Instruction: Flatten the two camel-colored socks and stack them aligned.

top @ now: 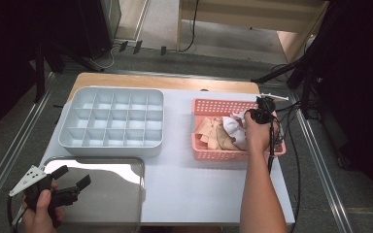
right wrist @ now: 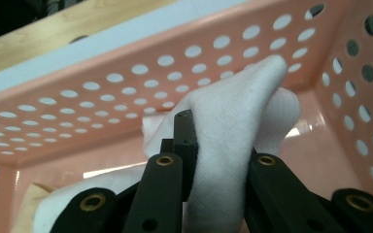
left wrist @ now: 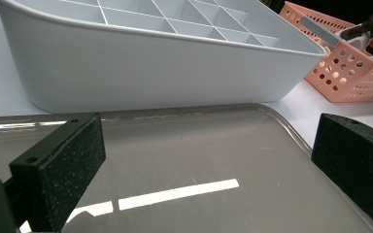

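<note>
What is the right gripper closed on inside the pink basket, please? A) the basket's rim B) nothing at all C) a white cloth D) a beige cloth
C: in the right gripper view, the right gripper has its jaws pressed on a bunched fold of white cloth inside the pink basket, while the beige cloth lies apart in the basket.
</note>
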`<state>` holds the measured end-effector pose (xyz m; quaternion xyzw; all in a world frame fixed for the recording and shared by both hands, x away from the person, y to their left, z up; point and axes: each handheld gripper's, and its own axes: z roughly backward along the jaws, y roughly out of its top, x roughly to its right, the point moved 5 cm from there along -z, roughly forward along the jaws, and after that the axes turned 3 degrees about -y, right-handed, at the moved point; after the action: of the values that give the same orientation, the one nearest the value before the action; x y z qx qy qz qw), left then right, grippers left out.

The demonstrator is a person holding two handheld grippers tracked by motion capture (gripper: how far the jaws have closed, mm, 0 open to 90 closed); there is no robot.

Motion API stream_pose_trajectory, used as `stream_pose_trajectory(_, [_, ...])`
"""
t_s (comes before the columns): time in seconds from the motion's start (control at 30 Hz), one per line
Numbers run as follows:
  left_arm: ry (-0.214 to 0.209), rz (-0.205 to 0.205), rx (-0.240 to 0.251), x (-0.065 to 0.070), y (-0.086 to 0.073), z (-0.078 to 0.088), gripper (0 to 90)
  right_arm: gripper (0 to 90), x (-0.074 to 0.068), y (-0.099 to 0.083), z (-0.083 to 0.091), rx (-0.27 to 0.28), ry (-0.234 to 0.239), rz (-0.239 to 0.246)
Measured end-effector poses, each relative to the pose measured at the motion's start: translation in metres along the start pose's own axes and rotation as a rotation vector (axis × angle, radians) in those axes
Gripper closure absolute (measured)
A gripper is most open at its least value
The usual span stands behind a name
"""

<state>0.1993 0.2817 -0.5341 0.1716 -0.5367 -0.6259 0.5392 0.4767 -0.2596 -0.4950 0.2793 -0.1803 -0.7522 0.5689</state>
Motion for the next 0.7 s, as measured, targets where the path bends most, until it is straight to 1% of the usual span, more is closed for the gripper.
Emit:
stream_pose_trajectory(0.03, [0.000, 0.001, 0.000, 0.000, 0.000, 0.000, 0.0, 82.2, 0.000, 0.002, 0.002, 0.023, 0.005, 0.005])
stream_pose_trajectory(0.07, [0.001, 0.001, 0.000, 0.000, 0.000, 0.000, 0.0, 82.3, -0.001, 0.003, 0.005, 0.044, 0.028, 0.006])
stream_pose_trajectory(0.1, [0.002, 0.000, -0.001, 0.000, 0.000, 0.000, 0.0, 82.4, -0.002, 0.003, 0.006, 0.049, 0.031, 0.009])
stream_pose_trajectory(0.17, [0.002, 0.000, 0.001, 0.000, 0.000, 0.000, 0.0, 82.5, -0.003, 0.005, 0.010, 0.075, 0.042, 0.016])
stream_pose_trajectory(0.3, [0.000, -0.002, 0.001, 0.001, 0.000, -0.001, 0.0, 82.6, -0.006, 0.006, 0.015, 0.117, 0.070, 0.053])
stream_pose_trajectory(0.33, [0.000, -0.003, 0.001, 0.001, 0.000, 0.000, 0.0, 82.6, -0.007, 0.006, 0.015, 0.126, 0.076, 0.061])
stream_pose_trajectory(0.4, [0.000, -0.001, 0.003, 0.001, 0.000, 0.000, 0.0, 82.5, -0.008, 0.005, 0.018, 0.136, 0.084, 0.060])
stream_pose_trajectory(0.63, [0.001, -0.001, 0.009, 0.000, 0.001, 0.001, 0.0, 82.5, -0.013, 0.002, 0.024, 0.161, 0.111, 0.080])
stream_pose_trajectory(0.67, [0.000, -0.003, 0.008, 0.000, 0.001, 0.002, 0.0, 82.5, -0.016, 0.000, 0.030, 0.179, 0.132, 0.088])
stream_pose_trajectory(0.7, [0.001, -0.003, 0.007, 0.000, 0.001, 0.002, 0.0, 82.5, -0.017, -0.001, 0.031, 0.185, 0.138, 0.090])
